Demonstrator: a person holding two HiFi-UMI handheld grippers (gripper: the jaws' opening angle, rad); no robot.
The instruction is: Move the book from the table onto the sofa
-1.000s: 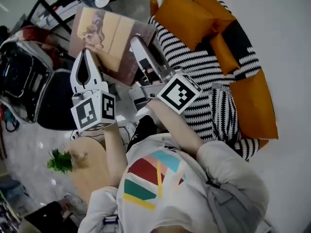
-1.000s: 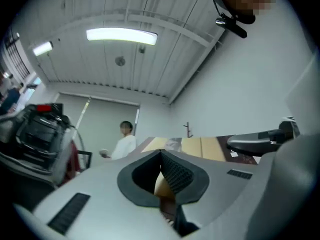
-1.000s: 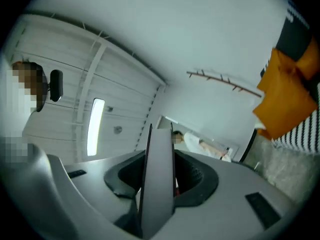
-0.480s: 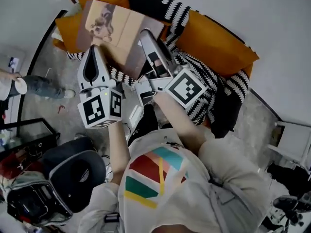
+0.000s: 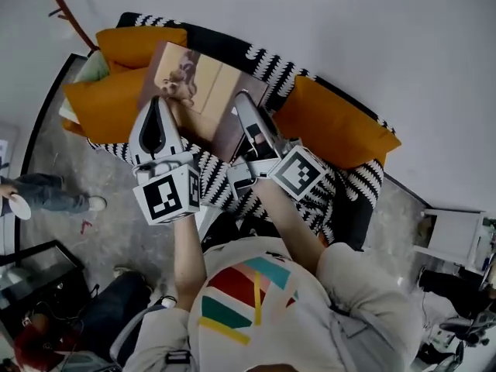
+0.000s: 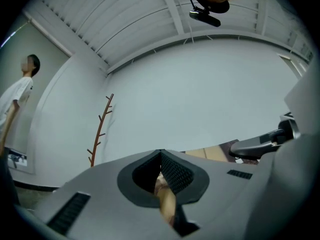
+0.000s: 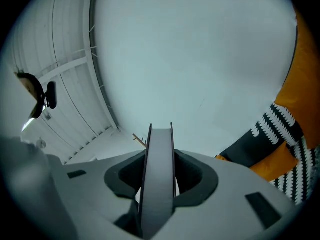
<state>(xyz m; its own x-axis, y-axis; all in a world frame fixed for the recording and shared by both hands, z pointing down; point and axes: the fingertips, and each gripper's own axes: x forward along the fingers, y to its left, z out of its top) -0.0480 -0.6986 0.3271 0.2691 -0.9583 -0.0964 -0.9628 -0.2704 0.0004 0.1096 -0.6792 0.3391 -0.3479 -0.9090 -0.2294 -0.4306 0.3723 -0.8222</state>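
The book (image 5: pixel 203 91), tan cover with a picture and a dark back, hangs above the sofa (image 5: pixel 225 191), which has a black-and-white striped cover. My left gripper (image 5: pixel 160 105) is shut on the book's near left edge and my right gripper (image 5: pixel 246 105) on its near right edge. In the left gripper view a tan strip of the book (image 6: pixel 166 196) sits between the jaws of the left gripper (image 6: pixel 161 156). In the right gripper view the book (image 7: pixel 159 174) stands edge-on, clamped in the right gripper (image 7: pixel 160 134).
Orange cushions (image 5: pixel 337 130) (image 5: pixel 108 103) lie on the sofa's right and left. Behind it is a white wall with a branch-like coat stand (image 5: pixel 66 6). A person (image 6: pixel 15 104) stands at the left. A white side table (image 5: pixel 453 235) is at the right.
Both grippers have swung round with the book, away from the room and toward the sofa by the wall. The book now hangs over the sofa's middle, a little lower.
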